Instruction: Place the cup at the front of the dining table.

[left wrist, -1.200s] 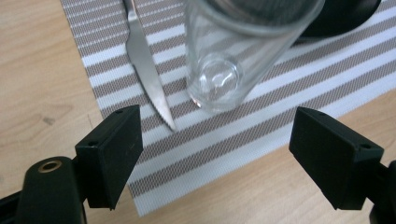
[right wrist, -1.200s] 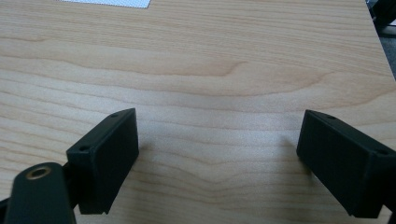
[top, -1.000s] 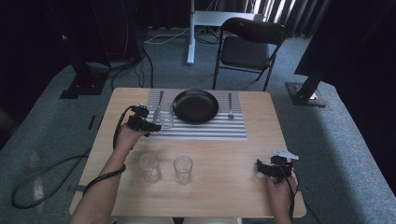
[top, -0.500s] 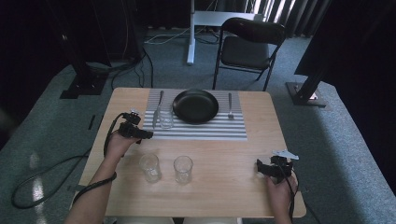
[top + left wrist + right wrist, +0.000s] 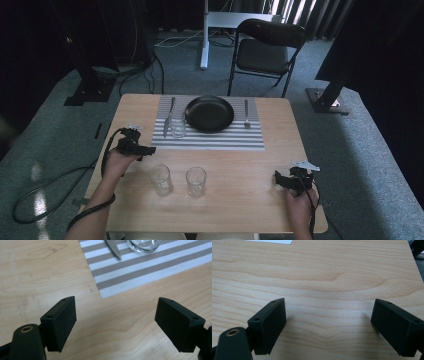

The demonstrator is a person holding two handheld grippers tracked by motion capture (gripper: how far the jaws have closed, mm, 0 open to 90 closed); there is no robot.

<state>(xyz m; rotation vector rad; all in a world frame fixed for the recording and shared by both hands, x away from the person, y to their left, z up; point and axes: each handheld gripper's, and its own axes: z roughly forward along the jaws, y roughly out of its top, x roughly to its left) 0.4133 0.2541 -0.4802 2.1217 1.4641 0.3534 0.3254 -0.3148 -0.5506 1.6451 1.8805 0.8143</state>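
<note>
Light wooden table (image 5: pixel 240 200): a grey-and-white striped placemat (image 5: pixel 220 140) is laid at the far middle, bearing a round black plate (image 5: pixel 209 113), a metal knife (image 5: pixel 169 116) to its left and a metal fork (image 5: pixel 246 113) to its right. A clear drinking glass (image 5: pixel 177 126) is stood on the placemat just beside the knife. Two further clear tumblers (image 5: pixel 161 179) (image 5: pixel 196 181) are set side by side on bare wood nearer the person. The left gripper (image 5: pixel 145 149) is held over the table's left side, near the placemat's corner, jaws spread wide and empty. The right gripper (image 5: pixel 278 179) is rested low at the near right, jaws likewise spread, nothing held.
</note>
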